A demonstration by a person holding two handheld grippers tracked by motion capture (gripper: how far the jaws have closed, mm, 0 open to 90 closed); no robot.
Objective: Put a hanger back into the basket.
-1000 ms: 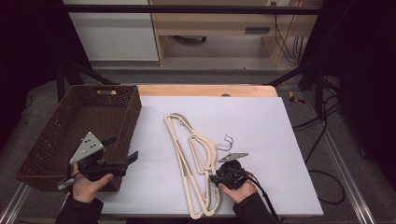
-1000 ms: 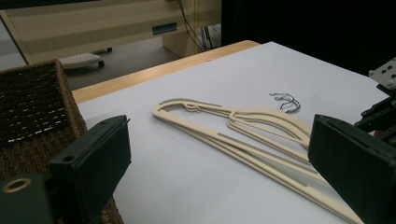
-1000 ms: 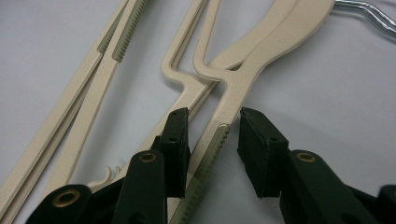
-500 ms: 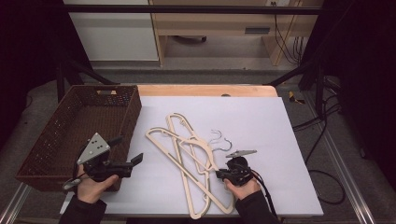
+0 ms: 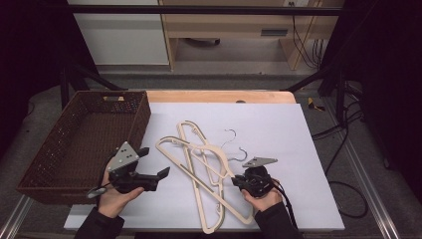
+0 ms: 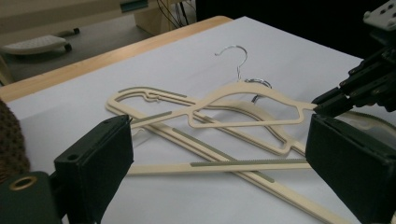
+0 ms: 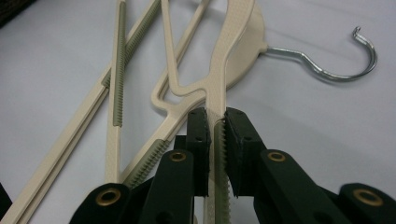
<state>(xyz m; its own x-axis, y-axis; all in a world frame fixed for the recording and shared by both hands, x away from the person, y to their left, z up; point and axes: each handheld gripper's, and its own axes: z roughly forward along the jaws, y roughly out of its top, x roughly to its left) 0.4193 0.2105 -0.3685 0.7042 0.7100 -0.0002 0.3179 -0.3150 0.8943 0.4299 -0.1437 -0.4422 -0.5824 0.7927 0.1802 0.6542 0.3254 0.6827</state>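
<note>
Two cream plastic hangers (image 5: 191,149) with metal hooks (image 5: 230,134) lie crossed on the white table top (image 5: 278,124). My right gripper (image 5: 235,181) is shut on one arm of the upper hanger (image 7: 233,28). Its jaws have just been closing, and the ribbed arm is pinched between the pads (image 7: 198,126). That hanger's hook (image 7: 345,70) lies flat on the table beyond. The other hanger (image 7: 119,84) lies to the left of it. My left gripper (image 5: 155,162) is open and empty, held just left of the hangers. Seen from it, the hangers (image 6: 243,91) and the right gripper (image 6: 327,103) lie ahead.
A brown wicker basket (image 5: 50,164) stands at the table's left, right behind my left hand (image 5: 112,199). A wooden strip (image 5: 219,96) runs along the table's far edge. Cables (image 5: 343,199) trail off the right side.
The right gripper's jaws have shut on the upper hanger's arm, and the hangers have swung so their far ends point more to the left. My left gripper has moved right, toward the hangers.
</note>
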